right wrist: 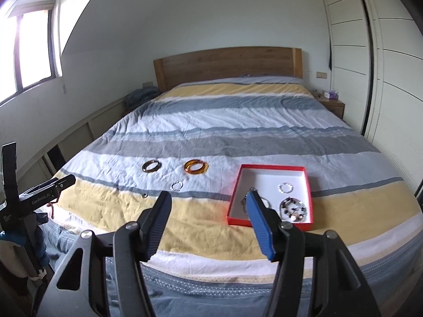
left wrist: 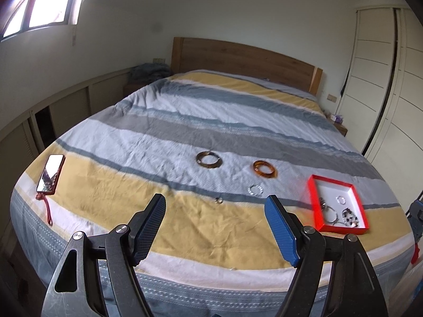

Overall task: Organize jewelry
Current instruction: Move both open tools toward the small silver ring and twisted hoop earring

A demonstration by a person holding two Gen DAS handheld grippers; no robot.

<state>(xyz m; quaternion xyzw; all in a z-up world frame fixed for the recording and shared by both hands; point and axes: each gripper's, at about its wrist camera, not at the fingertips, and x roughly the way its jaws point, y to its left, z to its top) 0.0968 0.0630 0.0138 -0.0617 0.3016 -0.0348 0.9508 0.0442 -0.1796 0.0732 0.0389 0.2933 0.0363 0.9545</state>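
A red box (left wrist: pixel 312 192) (right wrist: pixel 308 182) with a white inside lies on the striped bed and holds several bracelets, one a dark beaded one (right wrist: pixel 293 207). On the cover to its left lie a dark brown bangle (left wrist: pixel 209 160) (right wrist: pixel 151 166), an orange bangle (left wrist: pixel 265 169) (right wrist: pixel 196 167), a small silver bracelet (left wrist: pixel 255 190) (right wrist: pixel 176 185) and a small ring (left wrist: pixel 219 200) (right wrist: pixel 145 196). My left gripper (left wrist: pixel 215 204) is open and empty, above the bed's near edge, short of the ring. My right gripper (right wrist: pixel 208 200) is open and empty, left of the box.
A phone in a red case (left wrist: pixel 50 173) with a red strap lies at the bed's left corner. A wooden headboard (left wrist: pixel 238 58), a nightstand (right wrist: pixel 331 105) and white wardrobe doors (right wrist: pixel 383 79) bound the bed. The left gripper's body (right wrist: pixel 39 195) shows at the left.
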